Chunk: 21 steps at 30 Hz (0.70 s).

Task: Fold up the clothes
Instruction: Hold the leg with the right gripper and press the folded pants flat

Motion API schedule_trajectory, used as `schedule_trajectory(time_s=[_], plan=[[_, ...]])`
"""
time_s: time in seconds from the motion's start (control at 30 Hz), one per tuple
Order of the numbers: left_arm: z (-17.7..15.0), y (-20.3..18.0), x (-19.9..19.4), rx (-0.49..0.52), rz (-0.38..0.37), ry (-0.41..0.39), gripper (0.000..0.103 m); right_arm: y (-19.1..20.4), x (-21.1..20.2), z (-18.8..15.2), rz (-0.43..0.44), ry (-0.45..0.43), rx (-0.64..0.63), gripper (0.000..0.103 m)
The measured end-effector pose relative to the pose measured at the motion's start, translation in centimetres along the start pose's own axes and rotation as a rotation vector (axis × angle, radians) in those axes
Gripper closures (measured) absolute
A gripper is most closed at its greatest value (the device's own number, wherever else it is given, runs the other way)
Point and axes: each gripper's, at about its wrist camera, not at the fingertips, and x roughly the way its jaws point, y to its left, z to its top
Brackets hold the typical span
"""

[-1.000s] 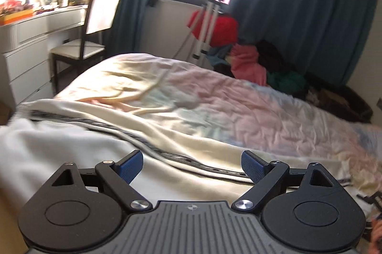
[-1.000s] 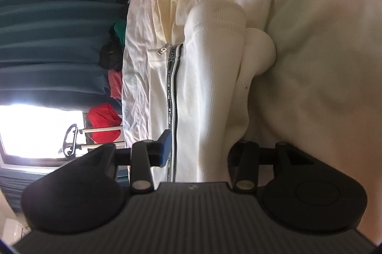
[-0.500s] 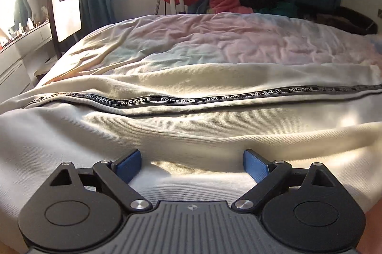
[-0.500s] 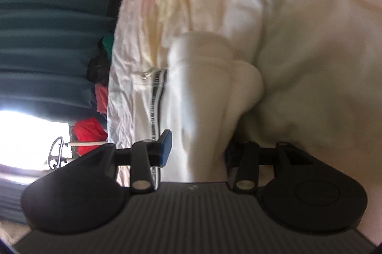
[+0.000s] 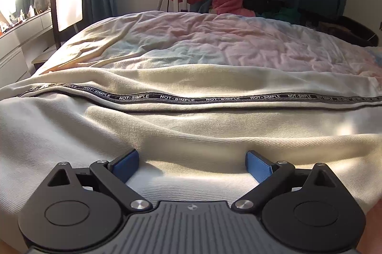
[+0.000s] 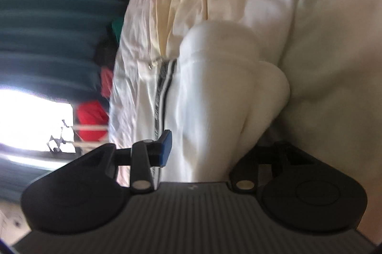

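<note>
Cream jacket [image 5: 191, 130] spread across the near edge of the bed [image 5: 214, 46], black NOT-SIMPLE tape [image 5: 181, 97] running side to side. Left gripper [image 5: 192, 162] low over the fabric, fingers spread wide, nothing between them. Right gripper [image 6: 212, 149] turned sideways, fingers partly closed around a bunched ribbed sleeve [image 6: 214, 91]; blurry, firm contact unclear.
</note>
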Motion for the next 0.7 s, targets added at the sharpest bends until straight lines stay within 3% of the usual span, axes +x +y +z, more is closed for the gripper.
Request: schedule_trajectory(time_s=[0.13,0.17,0.33,0.4,0.5,0.63,0.7], plan=[[-0.1,-0.3,0.2,0.012,0.006,0.0,0.005,1.7,-0.7,-0.3,0.135,-0.032,-0.069,0.056],[0.0,-0.3,0.2,0.018,0.006,0.004,0.005,2.1,-0.7,-0.4,0.132,-0.032,-0.1,0.057],[0.0,-0.5,0.4,0.044,0.005,0.025,0.002,1.8,0.5,-0.5,-0.029,0.035,-0.158,0.061],[0.1,-0.6,0.5,0.055,0.005,0.033,0.002,1.7,0.5,-0.5,-0.066,0.032,-0.173,0.076],[0.1,-0.7,0.6,0.071,0.005,0.045,0.001,3.3,-0.1,-1.0,-0.127,-0.012,-0.292,0.089],[0.6,-0.3,0.5,0.071,-0.005,0.068,0.001,5.9,-1.7,-2.7,-0.142,-0.134,-0.414,0.093],[0.9,0.0,0.4,0.066,-0.011,0.082,0.001,8.2,-2.4,-4.4,-0.132,-0.207,-0.533,0.093]])
